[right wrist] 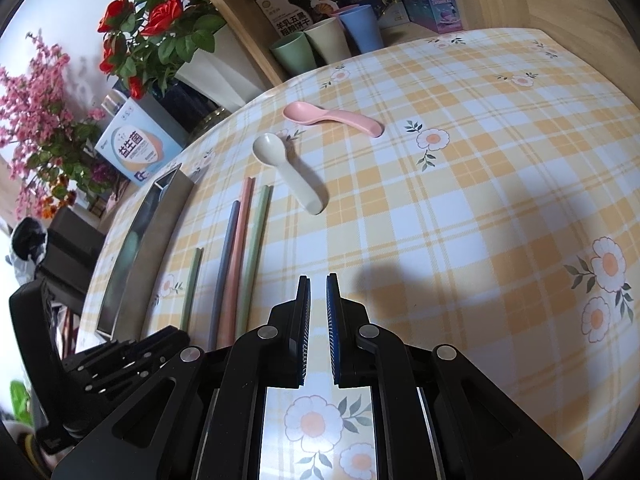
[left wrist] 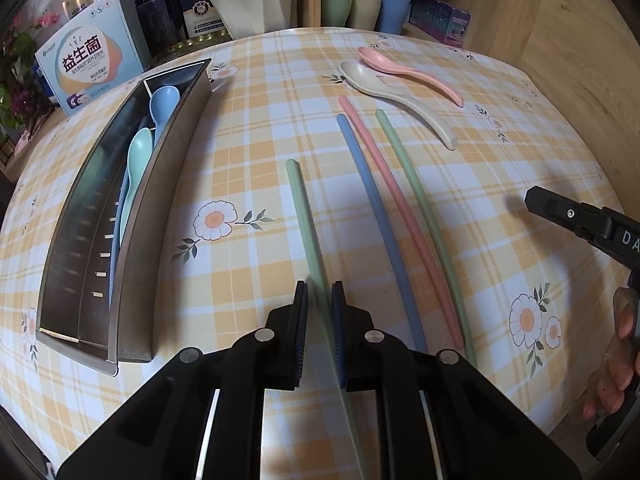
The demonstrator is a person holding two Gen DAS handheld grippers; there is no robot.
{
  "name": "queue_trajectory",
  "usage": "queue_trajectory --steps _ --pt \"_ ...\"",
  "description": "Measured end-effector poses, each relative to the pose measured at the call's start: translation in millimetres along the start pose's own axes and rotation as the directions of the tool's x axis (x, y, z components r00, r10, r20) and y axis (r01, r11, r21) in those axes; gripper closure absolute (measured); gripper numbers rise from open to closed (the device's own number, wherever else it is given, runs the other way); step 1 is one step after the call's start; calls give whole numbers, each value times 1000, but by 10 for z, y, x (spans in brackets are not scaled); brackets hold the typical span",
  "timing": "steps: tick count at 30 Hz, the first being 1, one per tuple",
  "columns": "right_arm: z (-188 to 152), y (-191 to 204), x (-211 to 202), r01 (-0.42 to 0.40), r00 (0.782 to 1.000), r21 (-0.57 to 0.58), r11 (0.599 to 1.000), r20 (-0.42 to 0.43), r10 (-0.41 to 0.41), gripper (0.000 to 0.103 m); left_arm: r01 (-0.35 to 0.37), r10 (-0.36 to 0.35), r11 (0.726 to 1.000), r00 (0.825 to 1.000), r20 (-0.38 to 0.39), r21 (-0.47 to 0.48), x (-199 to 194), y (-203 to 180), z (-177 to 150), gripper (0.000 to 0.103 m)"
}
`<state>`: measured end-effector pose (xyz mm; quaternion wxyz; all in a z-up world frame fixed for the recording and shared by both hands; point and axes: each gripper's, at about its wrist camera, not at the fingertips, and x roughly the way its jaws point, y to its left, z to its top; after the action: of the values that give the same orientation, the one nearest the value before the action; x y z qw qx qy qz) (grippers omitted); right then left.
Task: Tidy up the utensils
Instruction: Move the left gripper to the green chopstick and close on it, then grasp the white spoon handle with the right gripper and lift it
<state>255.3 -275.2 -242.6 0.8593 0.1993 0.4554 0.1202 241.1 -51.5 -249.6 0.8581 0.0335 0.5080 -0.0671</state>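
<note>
My left gripper [left wrist: 320, 288] is shut on the near part of a green chopstick [left wrist: 304, 216], which runs between its pads and away across the checked tablecloth. To its right lie a blue chopstick [left wrist: 376, 208], a pink chopstick [left wrist: 400, 208] and a second green chopstick [left wrist: 422, 204], side by side. Beyond them rest a beige spoon [left wrist: 400, 96] and a pink spoon [left wrist: 408, 72]. On the left, a long metal tray [left wrist: 168, 184] holds a blue spoon [left wrist: 164, 100] and a pale green spoon [left wrist: 138, 152]. My right gripper [right wrist: 318, 280] hovers shut and empty over bare cloth, right of the chopsticks.
Several cups [right wrist: 328, 40] and boxes stand on a wooden shelf behind the table. A light blue box [left wrist: 92, 64] and red flowers [right wrist: 156, 28] sit behind the tray. A wooden wall [left wrist: 580, 40] borders the right side. A person's fingers [left wrist: 624, 340] show at the right edge.
</note>
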Motion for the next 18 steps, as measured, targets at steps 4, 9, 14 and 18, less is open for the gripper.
queue_trajectory --steps 4,9,14,18 --pt "-11 15 10 0 1000 -3 1000 -6 0 94 -6 6 1000 1000 15 27 -27 -6 -47 97" --pt "-32 28 20 2 1000 -11 1000 -16 -3 94 14 -15 1000 999 47 8 -140 52 -97 98" --pt "-67 36 64 8 999 -13 1000 -35 -9 94 38 -36 999 993 110 -20 -318 99 -37 98" --pt "-76 68 72 12 999 -27 1000 -40 -13 94 52 -47 998 990 130 -40 -367 139 -14 98"
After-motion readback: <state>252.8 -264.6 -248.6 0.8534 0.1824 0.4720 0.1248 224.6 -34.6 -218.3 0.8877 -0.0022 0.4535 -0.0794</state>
